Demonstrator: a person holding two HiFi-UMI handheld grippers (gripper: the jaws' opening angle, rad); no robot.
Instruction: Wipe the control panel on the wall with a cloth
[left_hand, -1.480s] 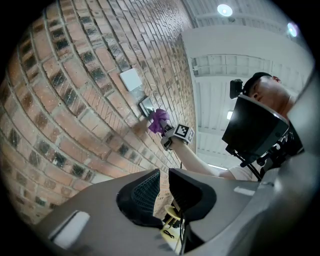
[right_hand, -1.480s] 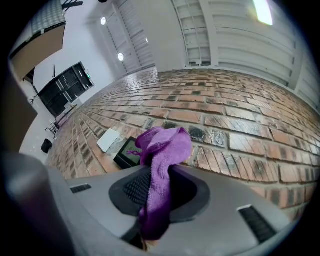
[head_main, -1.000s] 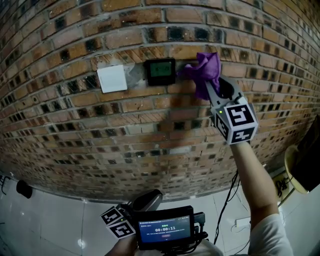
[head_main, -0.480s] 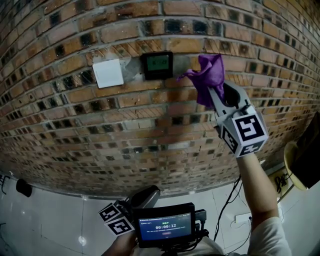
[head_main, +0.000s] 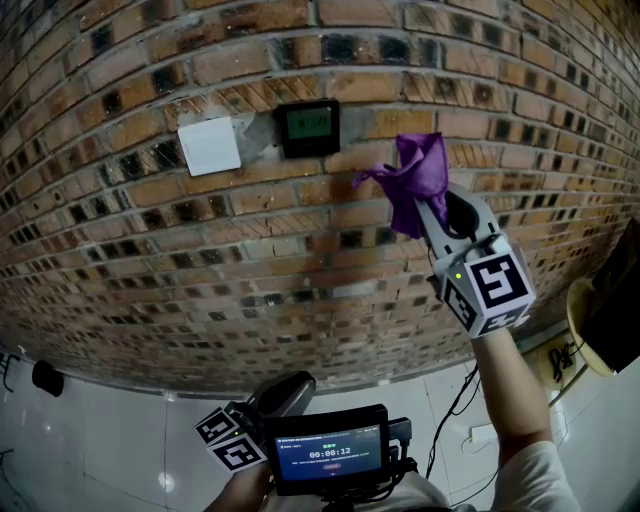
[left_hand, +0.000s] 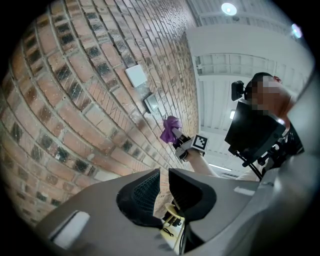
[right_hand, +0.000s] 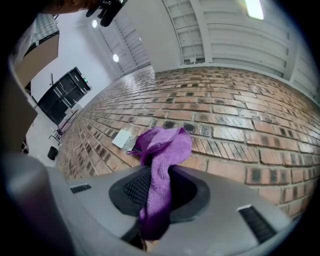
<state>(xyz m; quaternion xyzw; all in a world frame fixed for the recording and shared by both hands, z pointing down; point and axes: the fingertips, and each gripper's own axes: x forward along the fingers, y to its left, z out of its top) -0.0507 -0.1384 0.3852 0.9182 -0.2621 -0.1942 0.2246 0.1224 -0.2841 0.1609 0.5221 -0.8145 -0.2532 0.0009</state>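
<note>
The dark control panel (head_main: 308, 127) with a green display sits on the brick wall (head_main: 150, 250); in the left gripper view the panel (left_hand: 151, 103) is small and far off. My right gripper (head_main: 428, 212) is shut on a purple cloth (head_main: 412, 178), held below and to the right of the panel and apart from it. The cloth (right_hand: 161, 160) hangs bunched between the right gripper's pads, and from the left gripper view the cloth (left_hand: 171, 130) shows close to the wall. My left gripper (head_main: 285, 400) is low by my body, its jaws nearly together on nothing, as the left gripper (left_hand: 164, 186) itself shows.
A white switch plate (head_main: 209, 146) is mounted just left of the panel. A small screen unit (head_main: 330, 458) rides by the left gripper. Cables (head_main: 455, 410) hang along the wall's foot at the right, over a white floor (head_main: 90, 450).
The right gripper with the cloth has drawn down and to the right, away from the panel's right edge. The left gripper stayed low.
</note>
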